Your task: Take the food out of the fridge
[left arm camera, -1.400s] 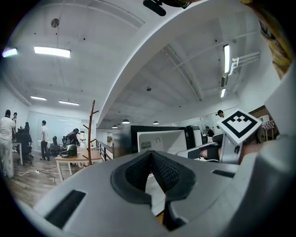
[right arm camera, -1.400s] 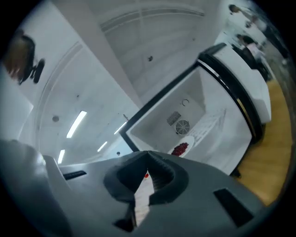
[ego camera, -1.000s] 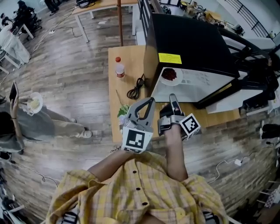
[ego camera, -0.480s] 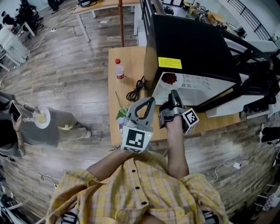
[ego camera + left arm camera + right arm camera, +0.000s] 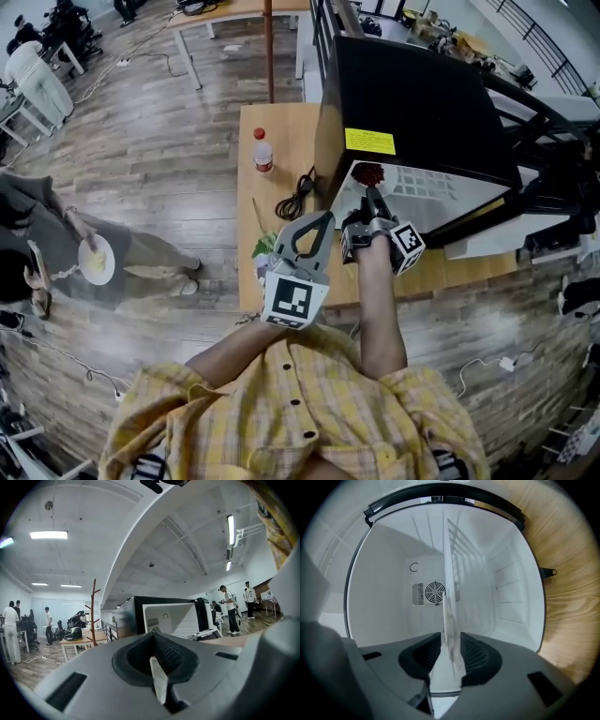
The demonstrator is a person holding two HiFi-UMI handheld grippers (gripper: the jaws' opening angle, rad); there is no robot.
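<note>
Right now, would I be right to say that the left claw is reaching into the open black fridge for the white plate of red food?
Not quite: it is the right claw that reaches into the open black fridge for the white plate of red food, jaws closing around its rim, as the right gripper view shows.

Bright, even indoor light throughout. In the left gripper view, ceiling strips [image 5: 48, 535] glare at upper left and upper right, and the left tool [image 5: 157, 667] at the bottom is soft and out of focus. The white inside of the fridge [image 5: 393, 573] is evenly lit, with faint shadows. Both gripper views curve strongly and go black at the corners. The head view bends the floor [image 5: 169, 141] at its edges.
</note>
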